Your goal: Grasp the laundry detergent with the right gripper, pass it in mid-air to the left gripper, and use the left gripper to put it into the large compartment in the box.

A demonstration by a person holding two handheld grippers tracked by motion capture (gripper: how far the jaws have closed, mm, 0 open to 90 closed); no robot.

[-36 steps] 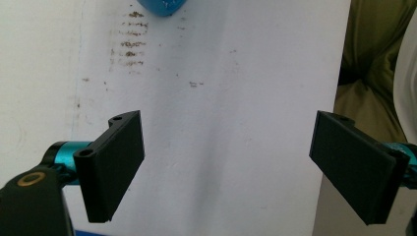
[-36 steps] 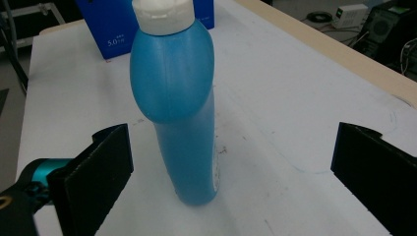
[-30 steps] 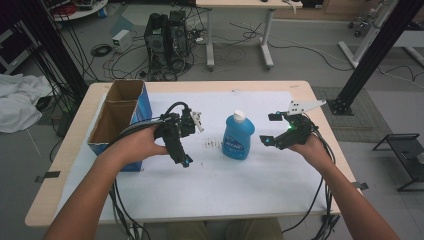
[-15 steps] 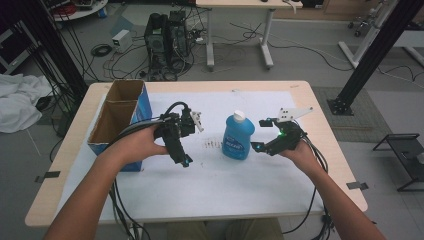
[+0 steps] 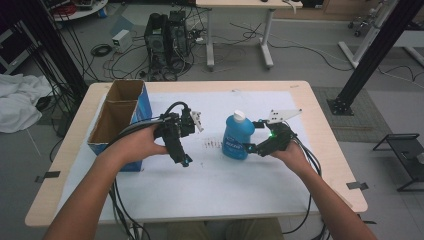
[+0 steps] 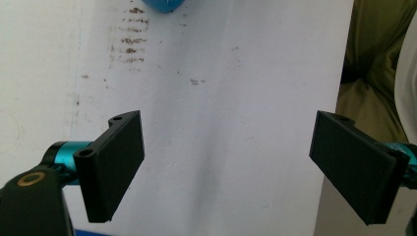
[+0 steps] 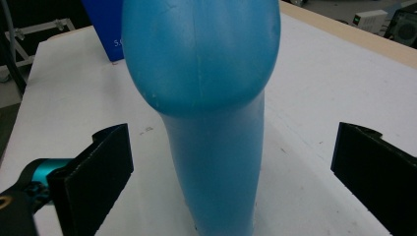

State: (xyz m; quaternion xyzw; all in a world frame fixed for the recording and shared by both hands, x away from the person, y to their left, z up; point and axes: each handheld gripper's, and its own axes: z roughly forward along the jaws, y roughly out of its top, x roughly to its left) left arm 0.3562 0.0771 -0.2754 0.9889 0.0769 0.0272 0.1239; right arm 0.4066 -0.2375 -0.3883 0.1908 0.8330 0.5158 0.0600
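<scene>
Right tongs [image 5: 253,136] gaping wide, straddling upright bottle [image 5: 235,137] on bench [image 5: 320,130], lined up for grasp; left tongs [image 6: 226,162] wide, empty, waiting aside.

This is a lab or robotics workroom. Beyond the left gripper [image 5: 186,145], past the far edge of the bench [image 5: 300,90], computer towers [image 5: 165,35] sit on the bare floor amid loose cables [image 5: 245,37]. Black metal frame legs [image 5: 370,50] rise to the right of the right gripper [image 5: 252,137], by a second table [image 5: 240,30].
</scene>
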